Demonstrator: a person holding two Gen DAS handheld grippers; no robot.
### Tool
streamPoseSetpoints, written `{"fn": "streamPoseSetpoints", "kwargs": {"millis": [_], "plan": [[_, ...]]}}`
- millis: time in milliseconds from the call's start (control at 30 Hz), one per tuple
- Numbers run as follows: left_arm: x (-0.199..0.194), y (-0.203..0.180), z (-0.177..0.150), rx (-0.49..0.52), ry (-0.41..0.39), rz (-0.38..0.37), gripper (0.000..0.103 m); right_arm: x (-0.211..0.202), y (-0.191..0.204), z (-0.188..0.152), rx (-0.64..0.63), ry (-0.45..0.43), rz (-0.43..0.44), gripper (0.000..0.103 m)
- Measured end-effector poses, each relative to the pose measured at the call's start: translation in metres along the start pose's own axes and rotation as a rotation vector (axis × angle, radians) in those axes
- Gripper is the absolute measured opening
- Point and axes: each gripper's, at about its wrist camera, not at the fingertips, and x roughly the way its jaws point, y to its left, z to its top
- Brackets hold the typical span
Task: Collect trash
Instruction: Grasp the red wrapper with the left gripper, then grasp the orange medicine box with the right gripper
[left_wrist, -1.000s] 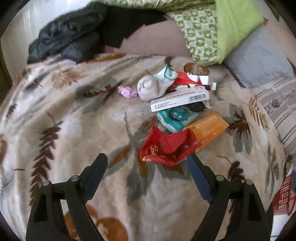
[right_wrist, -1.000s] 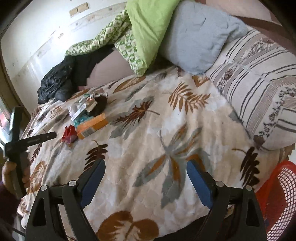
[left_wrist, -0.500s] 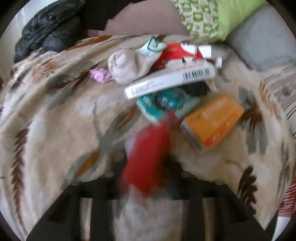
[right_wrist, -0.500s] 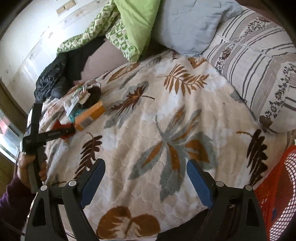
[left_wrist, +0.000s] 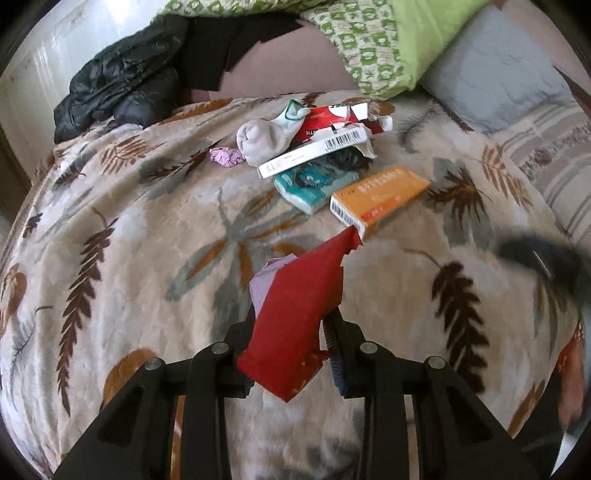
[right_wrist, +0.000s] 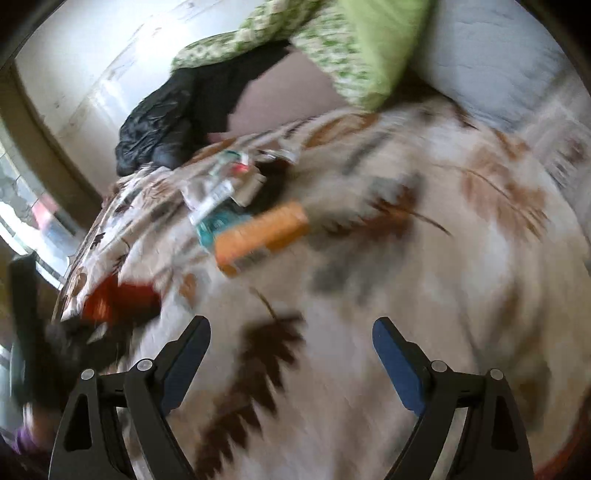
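Left hand-held gripper (left_wrist: 291, 332) pinching a red wrapper (left_wrist: 295, 314) lifted above the bed (left_wrist: 147, 258), tilting downward, orange box (left_wrist: 380, 195) just ahead, right hand-held gripper (right_wrist: 291, 354) spread wide, holding nothing

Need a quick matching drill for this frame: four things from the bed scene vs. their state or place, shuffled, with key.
Things:
1. red wrapper
2. orange box
3. right gripper
4. white sock

States:
A. lying at the far end of the trash pile
B. clamped in the left gripper
C. open, holding nothing
D. flat on the blanket beside the teal packet

Pairs: 1-B, 2-D, 3-C, 4-A
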Motion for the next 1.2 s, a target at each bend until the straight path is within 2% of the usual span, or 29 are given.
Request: {"fn": "streamPoseSetpoints", "kwargs": {"millis": [167,233,300,367,433,500,533,567,667,867,1033,1100,1133,1200], "plan": [[-0.013,0.014,-0.015,-0.035,-0.025,0.003,0.03,0.064,0.007,0.061,-0.065,0.039,0.013,0.091],[-0.013,0.024,-0.019,-0.062,-0.016,0.002,0.031,0.09,0.001,0.08,-0.035,0.067,0.007,0.091],[-0.012,0.031,-0.023,-0.079,-0.009,0.014,0.031,0.109,-0.007,0.087,0.026,0.127,0.038,0.091],[-0.009,0.041,-0.027,-0.095,-0.004,0.02,0.031,0.116,-0.012,0.08,0.119,0.21,0.17,0.091],[-0.008,0.049,-0.031,-0.112,0.001,0.016,0.031,0.111,-0.007,0.063,0.191,0.294,0.366,0.092],[-0.004,0.057,-0.034,-0.125,0.011,0.007,0.031,0.101,0.002,0.047,0.2,0.369,0.492,0.092],[-0.002,0.06,-0.036,-0.127,0.017,0.007,0.031,0.094,0.006,0.043,0.165,0.373,0.478,0.092],[0.0,0.063,-0.038,-0.131,0.022,0.003,0.031,0.087,0.011,0.043,0.109,0.359,0.427,0.092],[0.006,0.07,-0.042,-0.149,0.035,-0.016,0.031,0.076,0.033,0.05,-0.126,0.282,0.198,0.092],[0.014,0.076,-0.046,-0.188,0.038,-0.043,0.031,0.115,0.075,0.056,-0.339,0.318,0.135,0.092],[0.016,0.076,-0.046,-0.191,0.029,-0.049,0.036,0.133,0.086,0.037,-0.404,0.343,0.103,0.091],[0.017,0.077,-0.045,-0.195,0.027,-0.06,0.044,0.125,0.082,0.028,-0.407,0.32,0.07,0.077],[0.018,0.077,-0.044,-0.203,0.027,-0.075,0.051,0.12,0.081,0.025,-0.411,0.312,0.048,0.074],[0.019,0.076,-0.042,-0.222,0.028,-0.092,0.058,0.11,0.078,0.019,-0.39,0.3,0.035,0.065]]}}
